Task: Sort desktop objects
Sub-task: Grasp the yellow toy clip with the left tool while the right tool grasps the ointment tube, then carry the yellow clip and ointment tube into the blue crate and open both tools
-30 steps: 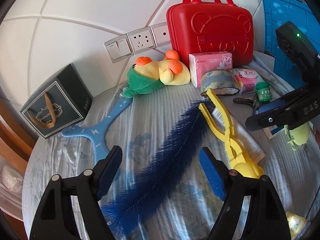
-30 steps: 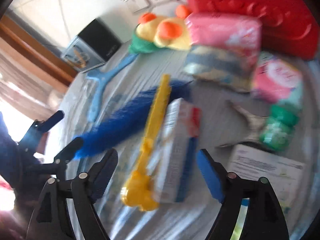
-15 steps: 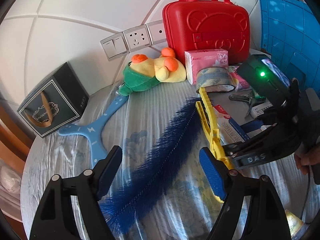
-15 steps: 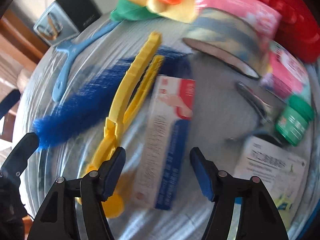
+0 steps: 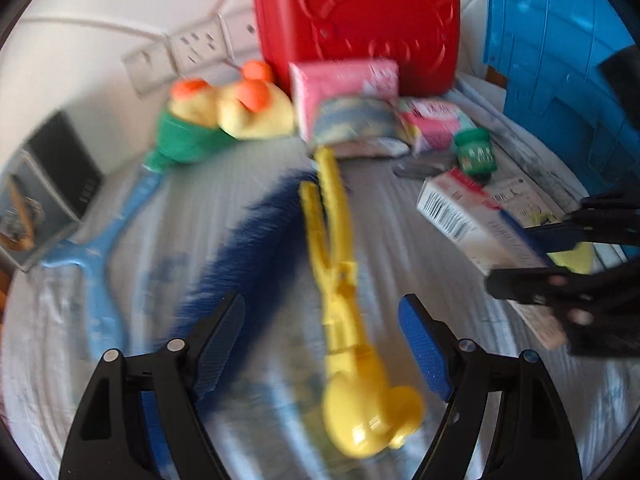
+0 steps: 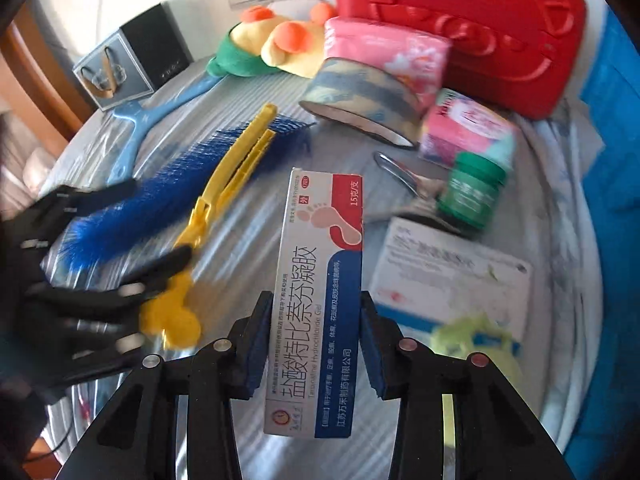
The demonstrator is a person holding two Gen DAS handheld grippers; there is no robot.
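While my right gripper closes around the light, crushable ointment box near its lower end, beside the yellow clip, my left gripper hangs open, empty.

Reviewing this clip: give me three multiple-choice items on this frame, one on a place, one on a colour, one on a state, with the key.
1. The right gripper's jaws flank which thing?
A. medicine box
B. tape roll
C. green jar

2. What colour is the long clamp tool lying beside the bristle brush?
A. red
B. yellow
C. white

3. How do the left gripper's jaws stand?
A. wide apart
B. shut on the brush
C. shut on the box

Key: A, the medicine box sits between the closing jaws; B, the yellow clamp tool lies along the blue bristle brush; A, both pads stand clear of everything.
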